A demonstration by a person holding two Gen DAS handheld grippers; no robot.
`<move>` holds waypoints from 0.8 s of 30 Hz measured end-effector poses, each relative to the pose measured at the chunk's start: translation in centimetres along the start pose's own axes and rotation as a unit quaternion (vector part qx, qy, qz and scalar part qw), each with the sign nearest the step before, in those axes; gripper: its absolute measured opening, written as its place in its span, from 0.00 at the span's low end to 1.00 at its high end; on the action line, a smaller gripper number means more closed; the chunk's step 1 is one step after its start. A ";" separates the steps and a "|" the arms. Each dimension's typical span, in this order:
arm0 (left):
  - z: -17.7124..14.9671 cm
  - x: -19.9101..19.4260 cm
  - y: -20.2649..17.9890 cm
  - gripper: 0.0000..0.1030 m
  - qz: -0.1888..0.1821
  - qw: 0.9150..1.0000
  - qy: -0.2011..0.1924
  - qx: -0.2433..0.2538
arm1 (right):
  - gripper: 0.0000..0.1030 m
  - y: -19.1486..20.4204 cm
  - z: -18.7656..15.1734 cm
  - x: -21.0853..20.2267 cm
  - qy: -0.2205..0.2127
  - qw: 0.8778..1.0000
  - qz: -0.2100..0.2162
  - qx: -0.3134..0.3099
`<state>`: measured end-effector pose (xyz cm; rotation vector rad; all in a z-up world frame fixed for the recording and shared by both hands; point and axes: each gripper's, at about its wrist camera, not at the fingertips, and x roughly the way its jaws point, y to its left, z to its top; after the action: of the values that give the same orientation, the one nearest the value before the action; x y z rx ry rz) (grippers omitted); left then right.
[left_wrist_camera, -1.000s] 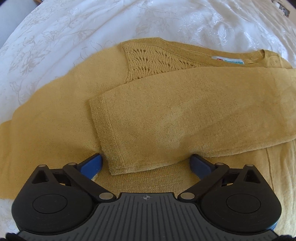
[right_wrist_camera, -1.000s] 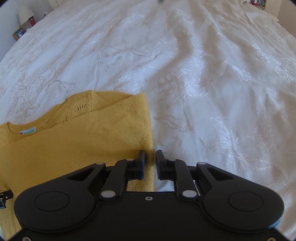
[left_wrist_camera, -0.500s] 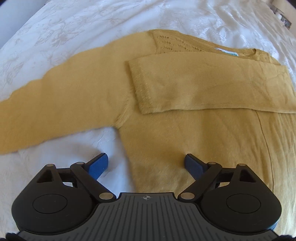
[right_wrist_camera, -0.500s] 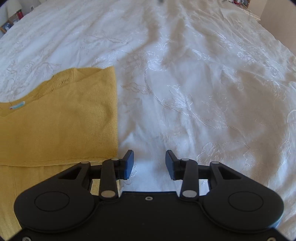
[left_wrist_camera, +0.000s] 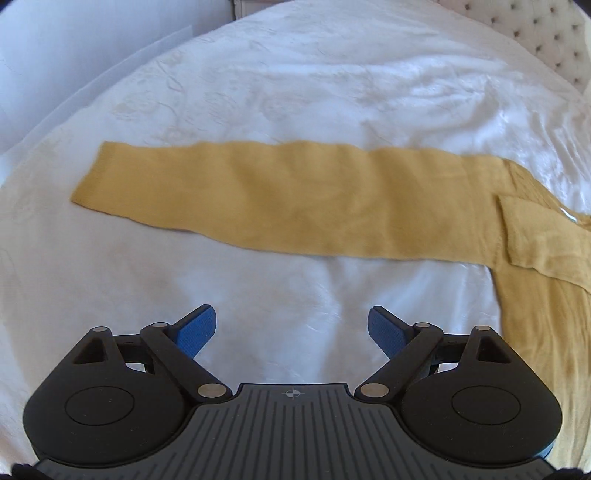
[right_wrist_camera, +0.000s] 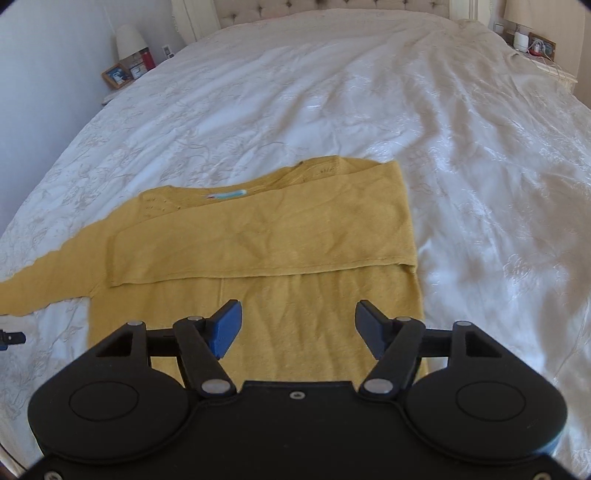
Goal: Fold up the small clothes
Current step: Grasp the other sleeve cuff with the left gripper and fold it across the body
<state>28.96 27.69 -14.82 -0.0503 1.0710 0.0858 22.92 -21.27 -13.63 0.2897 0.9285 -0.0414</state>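
Note:
A mustard-yellow knit sweater (right_wrist_camera: 295, 317) lies flat on the white bedspread (right_wrist_camera: 369, 92). Its right sleeve (right_wrist_camera: 266, 243) is folded across the chest, below the neck label (right_wrist_camera: 227, 194). Its left sleeve (left_wrist_camera: 280, 199) stretches out straight to the left on the bedspread (left_wrist_camera: 295, 92). My left gripper (left_wrist_camera: 291, 328) is open and empty, above bare bedspread just short of that sleeve. My right gripper (right_wrist_camera: 297, 326) is open and empty, above the sweater's lower body.
A bedside table with a lamp (right_wrist_camera: 129, 40) and a photo frame (right_wrist_camera: 116, 75) stands at the far left. Another bedside table with small items (right_wrist_camera: 535, 46) stands at the far right. A tufted headboard (right_wrist_camera: 266, 9) runs along the back.
My left gripper has swung left, from the folded sleeve to the outstretched one. My right gripper has opened, pulled back and moved left over the sweater's body.

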 end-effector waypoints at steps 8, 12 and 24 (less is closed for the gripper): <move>4.6 0.1 7.1 0.87 0.046 0.998 -0.040 -0.027 | 0.69 7.5 -0.3 0.4 0.007 0.998 0.045 -0.045; 6.5 1.3 9.9 0.87 0.060 0.996 -0.045 -0.044 | 0.69 10.1 -0.3 0.3 0.004 0.997 0.052 -0.060; 7.4 6.3 12.8 0.88 0.048 0.998 -0.009 -0.046 | 0.70 12.4 -0.7 1.2 0.023 0.997 0.043 -0.064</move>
<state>37.20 41.34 -16.85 -0.0807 1.0506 0.2207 25.04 -9.05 -12.11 0.2128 0.9601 0.1034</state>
